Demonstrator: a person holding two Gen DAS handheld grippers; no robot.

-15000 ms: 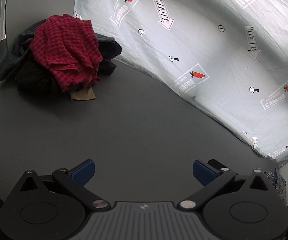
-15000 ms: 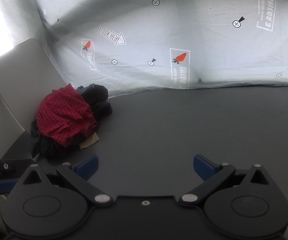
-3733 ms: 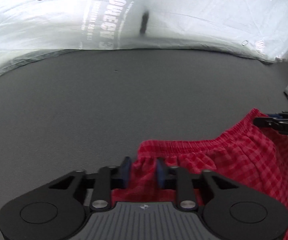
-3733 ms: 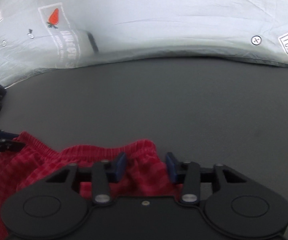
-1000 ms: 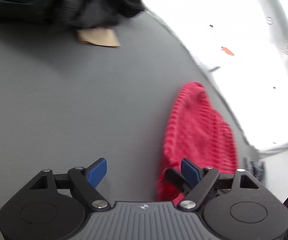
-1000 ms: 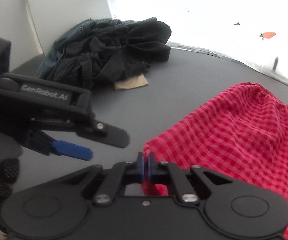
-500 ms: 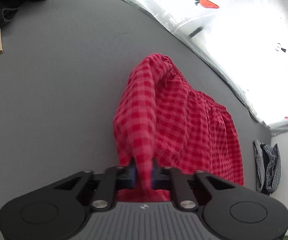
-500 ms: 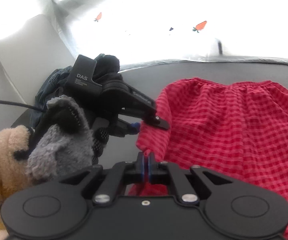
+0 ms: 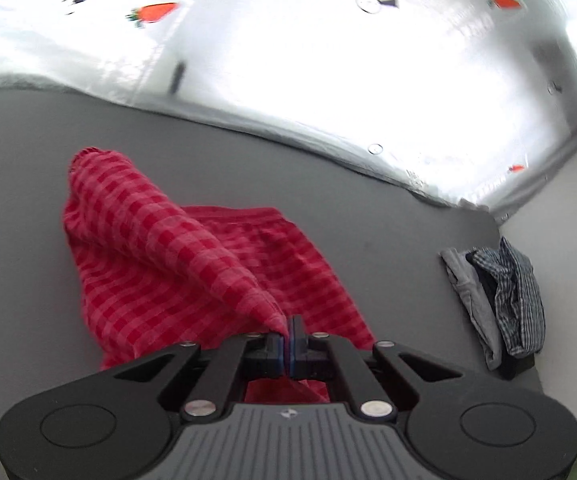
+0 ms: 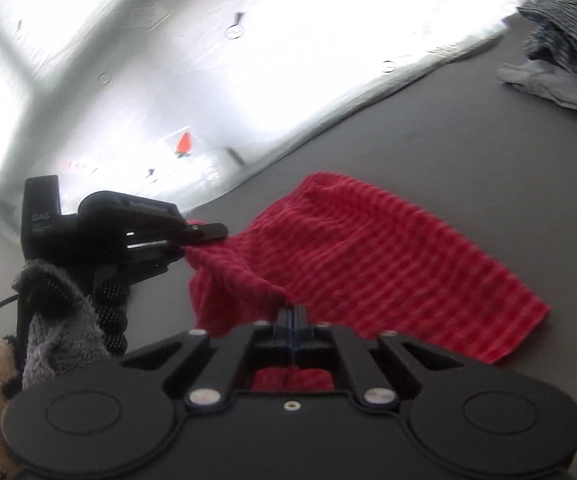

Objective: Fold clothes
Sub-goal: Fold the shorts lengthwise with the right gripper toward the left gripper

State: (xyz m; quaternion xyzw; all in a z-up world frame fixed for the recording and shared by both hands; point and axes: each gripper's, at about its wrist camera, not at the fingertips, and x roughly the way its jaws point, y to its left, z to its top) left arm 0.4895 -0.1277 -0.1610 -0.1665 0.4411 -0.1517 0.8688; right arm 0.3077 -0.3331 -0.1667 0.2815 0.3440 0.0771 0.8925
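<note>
Fabric is bunching in both your tools: the left gripper [image 9: 288,336] and the right gripper [image 10: 293,322] are each pinching the red checked shorts [image 9: 176,256], partly lifted off the grey table [image 9: 16,200]. Only your right camera is showing the gloved left hand [image 10: 88,300].

Red checked shorts [image 9: 192,264], grey table [image 9: 20,184], blue plaid folded clothes [image 9: 516,300].

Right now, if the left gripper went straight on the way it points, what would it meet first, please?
The left gripper, shut on the red checked cotton shorts, would first push into that same raised fold; beyond it probably the grey tabletop, though depth is unclear.
</note>
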